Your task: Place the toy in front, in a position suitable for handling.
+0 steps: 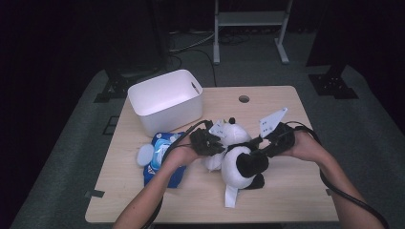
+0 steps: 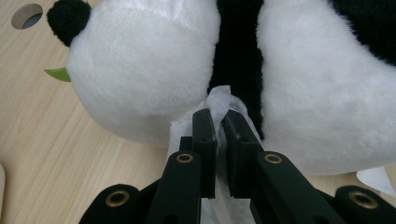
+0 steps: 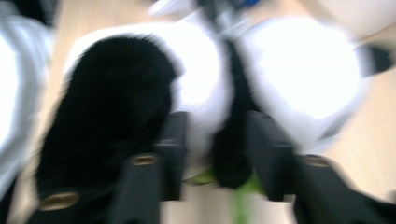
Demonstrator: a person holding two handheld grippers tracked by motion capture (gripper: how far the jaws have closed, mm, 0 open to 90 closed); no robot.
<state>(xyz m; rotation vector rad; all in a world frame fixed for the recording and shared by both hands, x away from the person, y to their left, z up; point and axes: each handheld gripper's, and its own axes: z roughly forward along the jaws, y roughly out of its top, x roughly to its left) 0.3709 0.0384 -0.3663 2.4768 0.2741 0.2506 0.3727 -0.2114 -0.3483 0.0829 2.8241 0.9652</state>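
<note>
The panda plush (image 1: 237, 157) lay on the table (image 1: 296, 191) between the two grippers, its long axis running from the head on the far side to the legs on the near side. The left gripper (image 2: 219, 123) was clamped on a white wipe (image 2: 218, 100), pressed against the panda's neck straight ahead of its jaws. The right gripper (image 3: 212, 144) stood half open, jaws straddling a black limb without clearly pinching it.

Two black grippers (image 1: 217, 143) (image 1: 260, 143) – brass-ringed screws, grey three-cornered plates, black trailing cables – bare forearms, no sleeves
</note>
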